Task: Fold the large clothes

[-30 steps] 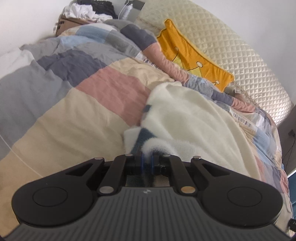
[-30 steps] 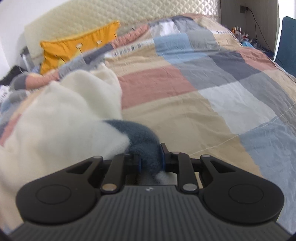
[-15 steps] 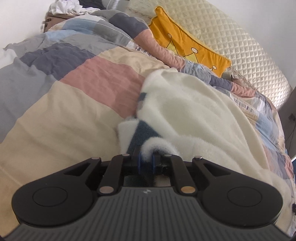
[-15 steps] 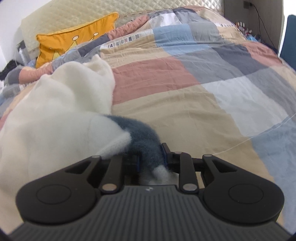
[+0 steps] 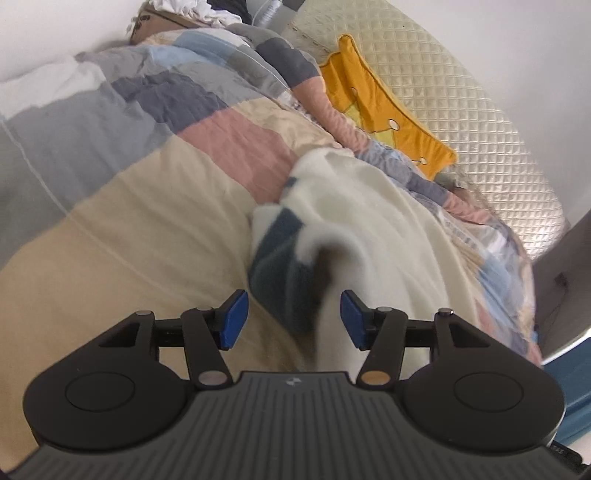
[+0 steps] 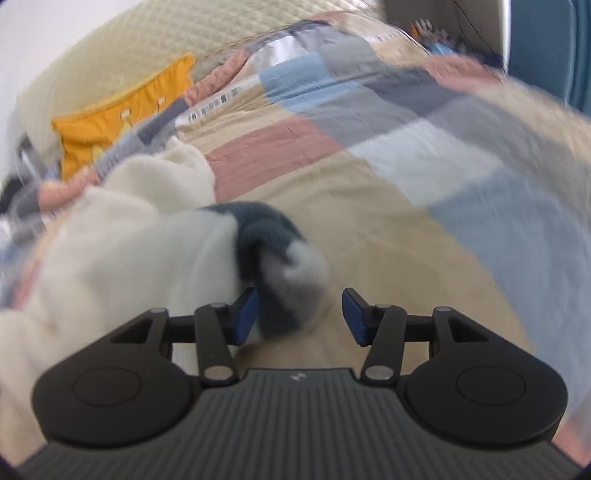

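Observation:
A cream fleece garment (image 5: 376, 229) with dark blue patches lies bunched on the patchwork duvet (image 5: 147, 221). Its blue-and-white corner (image 5: 284, 266) sits between the blue pads of my left gripper (image 5: 293, 317), whose jaws are opening and no longer press on it. In the right wrist view the same garment (image 6: 122, 251) spreads to the left. Its dark blue cuff (image 6: 280, 266) lies between the pads of my right gripper (image 6: 299, 315), brushing the left pad only. Those jaws are opening too.
An orange cushion (image 5: 384, 114) leans on the quilted cream headboard (image 5: 461, 110). A cardboard box with clothes (image 5: 166, 18) stands past the bed's far corner. A blue object (image 6: 546, 48) and a cluttered side table sit at the right edge.
Both grippers were shut on the garment's edges and have let go, their jaws now spread wide. Both have pulled back from the fabric, which has dropped onto the duvet.

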